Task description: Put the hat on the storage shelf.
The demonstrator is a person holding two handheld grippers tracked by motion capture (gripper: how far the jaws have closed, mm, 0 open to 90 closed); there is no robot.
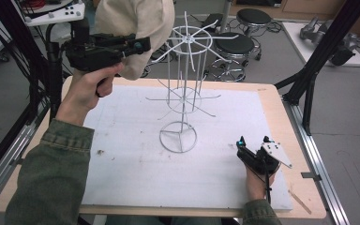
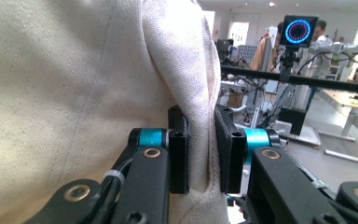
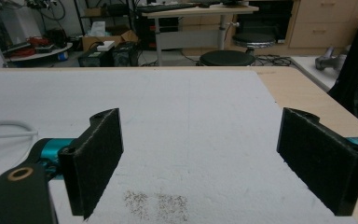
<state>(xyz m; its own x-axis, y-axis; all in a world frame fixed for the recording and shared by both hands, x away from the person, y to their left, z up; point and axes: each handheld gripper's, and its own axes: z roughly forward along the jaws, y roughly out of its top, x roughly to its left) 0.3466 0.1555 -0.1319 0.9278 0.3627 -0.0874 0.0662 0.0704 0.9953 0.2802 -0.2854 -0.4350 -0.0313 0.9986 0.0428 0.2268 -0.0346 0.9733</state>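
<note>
Cream canvas cap (image 1: 136, 28) hangs pinched in my left gripper (image 1: 143, 45), raised above the far left corner of the table (image 1: 281, 117), just beside the top ring of the white wire rack (image 1: 187, 89). Both pads (image 2: 179, 156) squeeze a fold of its cloth. My right gripper (image 1: 253, 140) rests on the white sheet (image 1: 136, 164) near the right edge, jaws spread wide with nothing between them.
</note>
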